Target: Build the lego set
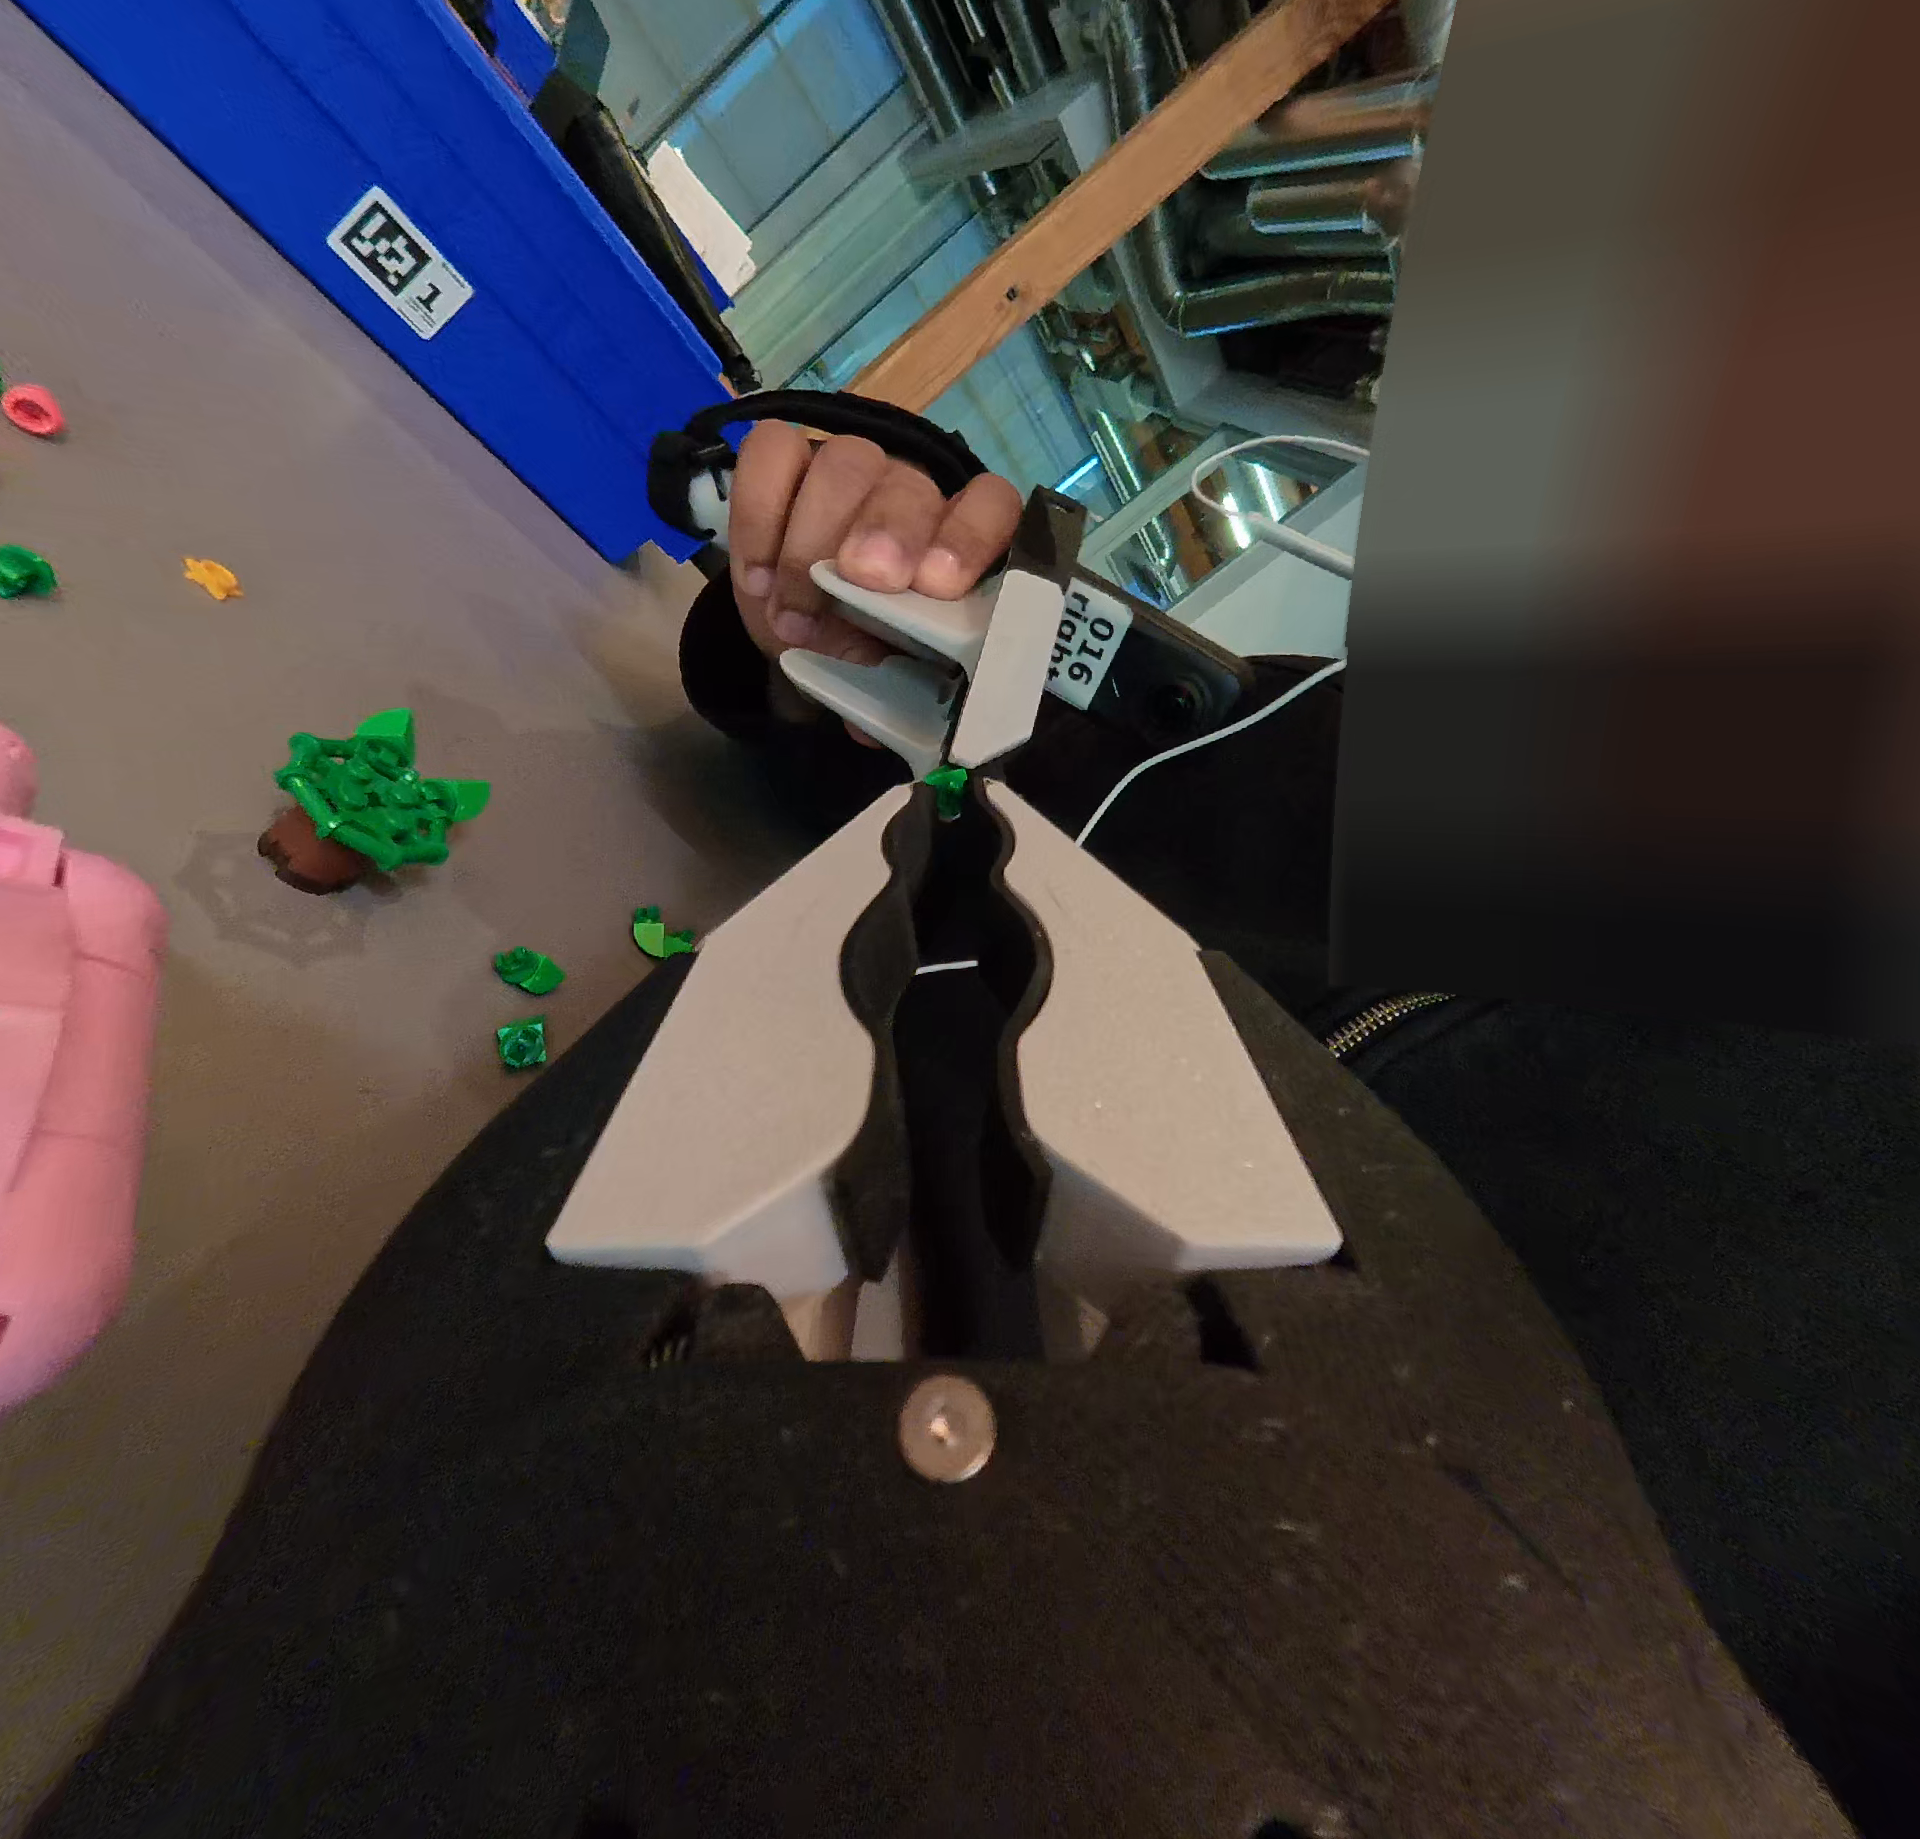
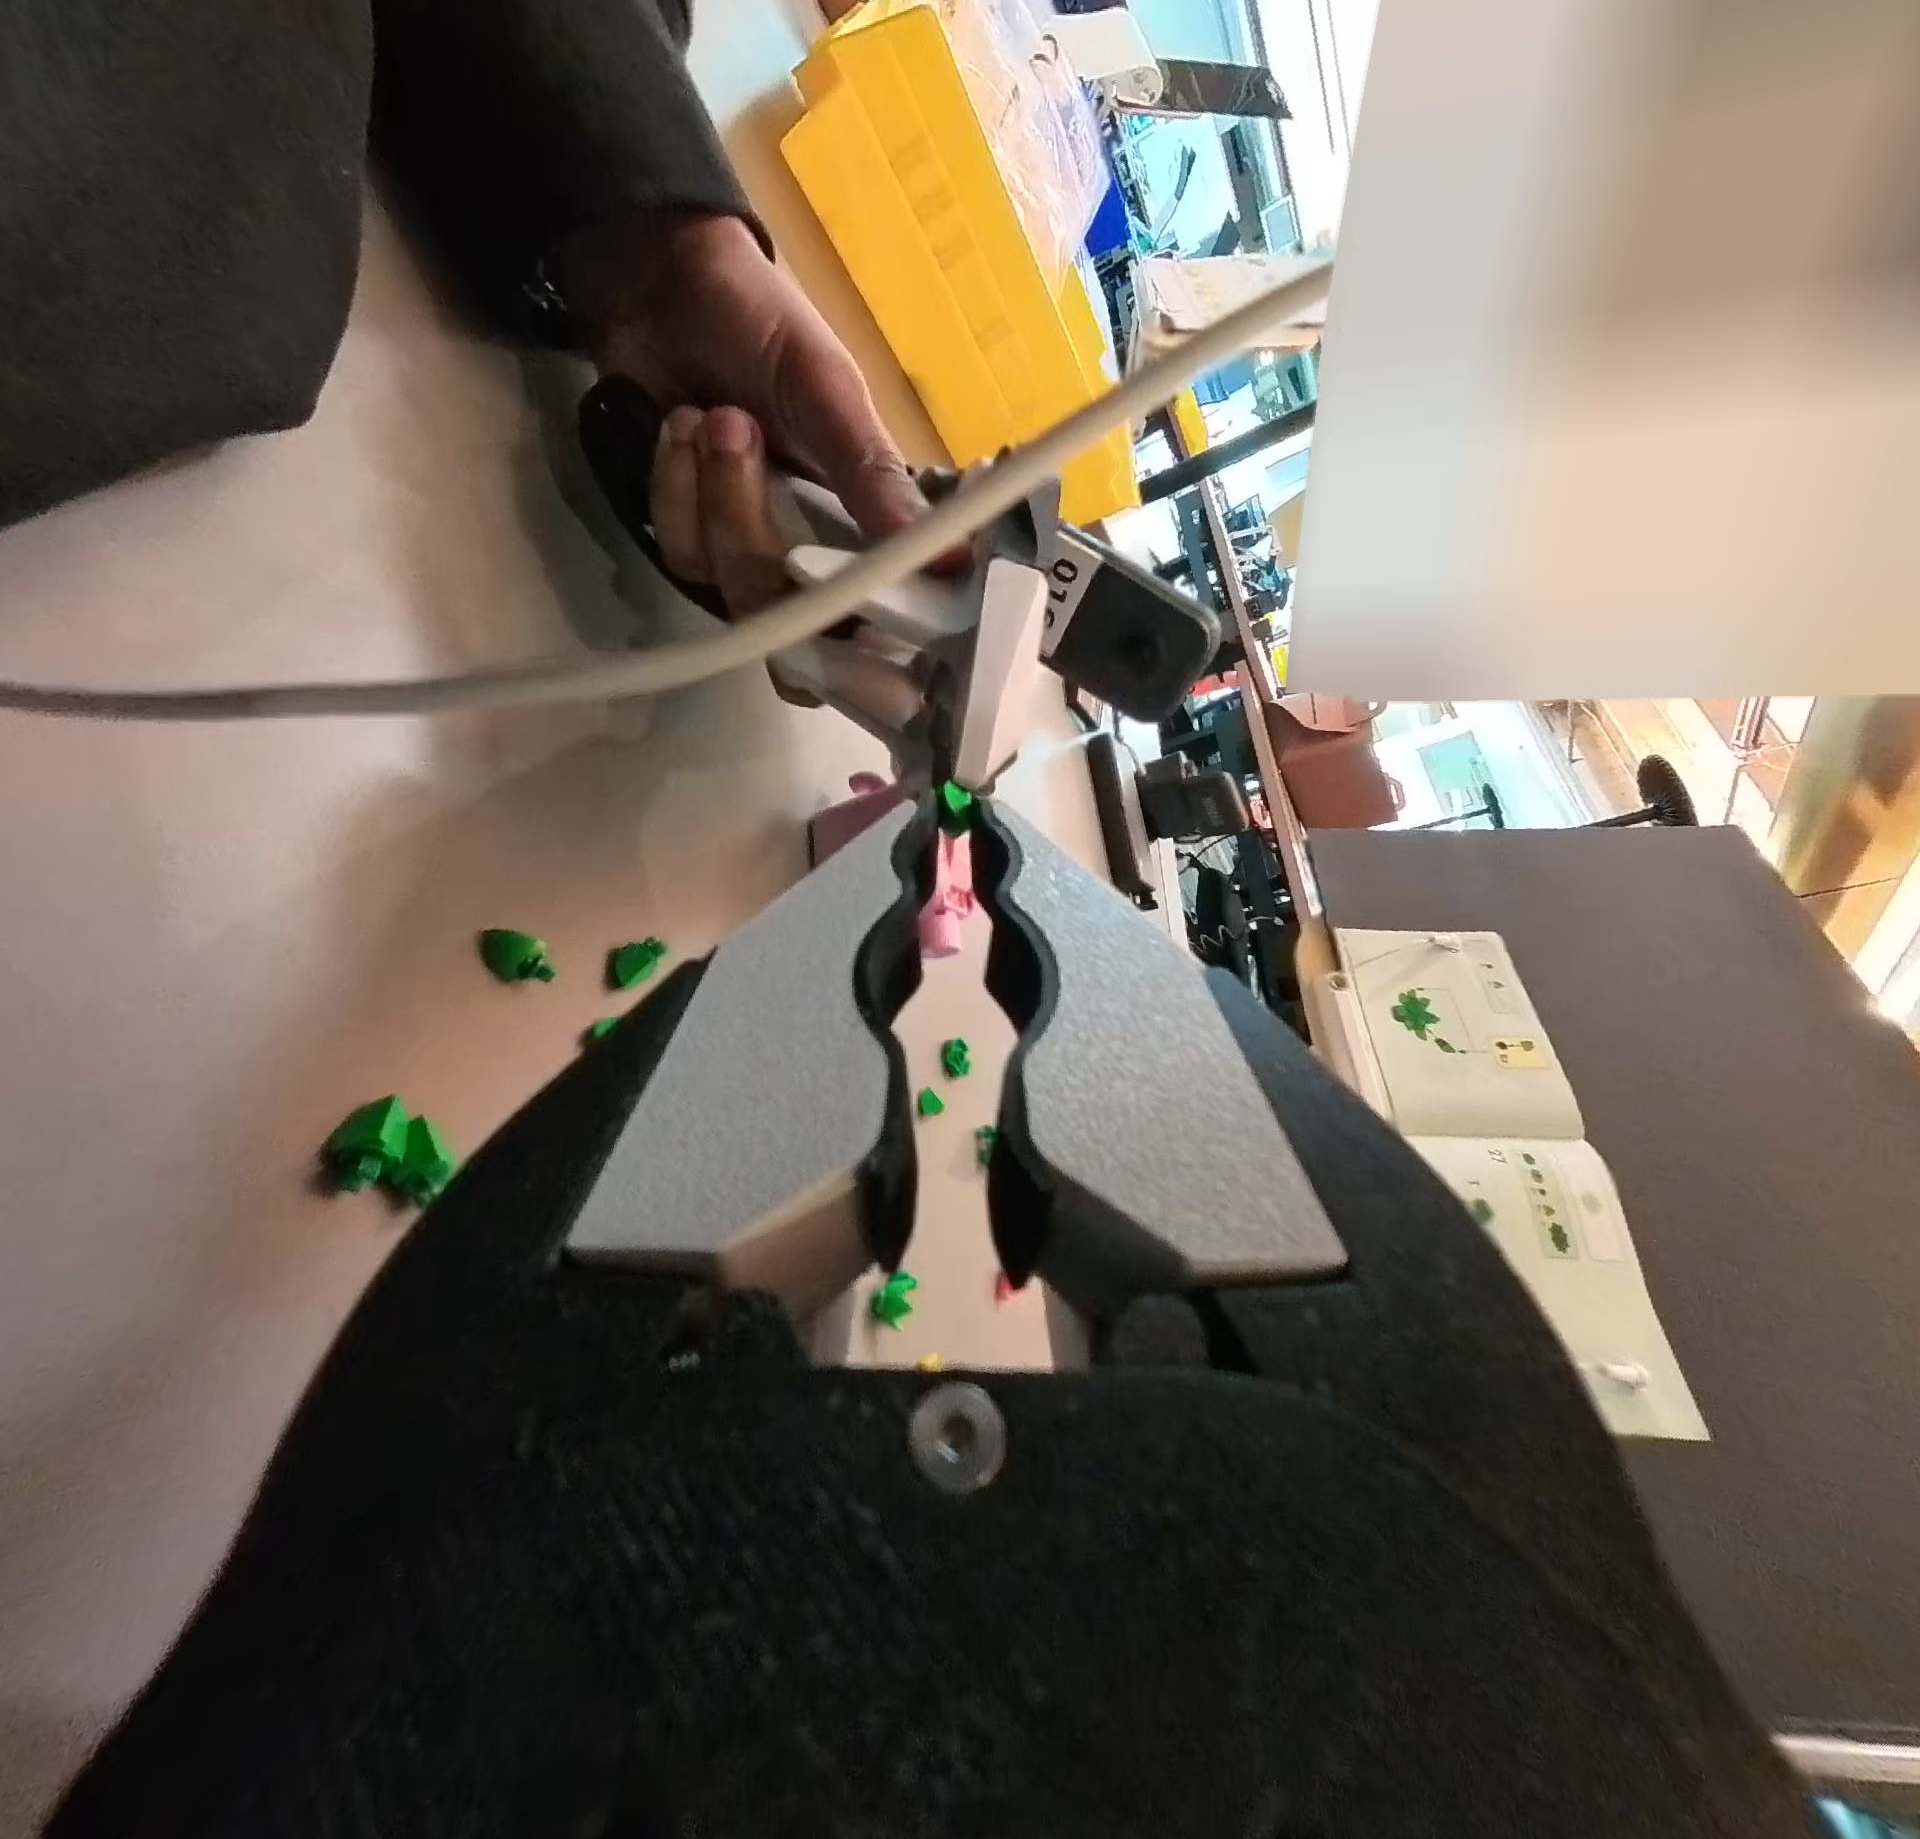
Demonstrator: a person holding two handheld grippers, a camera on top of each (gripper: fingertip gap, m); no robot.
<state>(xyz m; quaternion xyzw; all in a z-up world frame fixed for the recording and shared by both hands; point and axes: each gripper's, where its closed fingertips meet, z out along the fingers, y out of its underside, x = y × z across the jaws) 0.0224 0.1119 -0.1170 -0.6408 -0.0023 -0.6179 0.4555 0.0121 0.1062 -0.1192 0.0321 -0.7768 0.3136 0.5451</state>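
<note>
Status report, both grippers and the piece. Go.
Left gripper and right gripper tip to tip, both jaws shut on small green piece. Held above table. White cable crosses right view.

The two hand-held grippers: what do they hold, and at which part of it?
Both tips pinch one small green plastic lego piece: the left hand-held gripper from one side, the right hand-held gripper from the opposite side. The exact part cannot be told.

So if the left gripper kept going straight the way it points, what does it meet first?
Almost at once the right gripper: its tips meet the left gripper nose to nose over a small green piece. Which one holds that piece, I can't tell.
</note>
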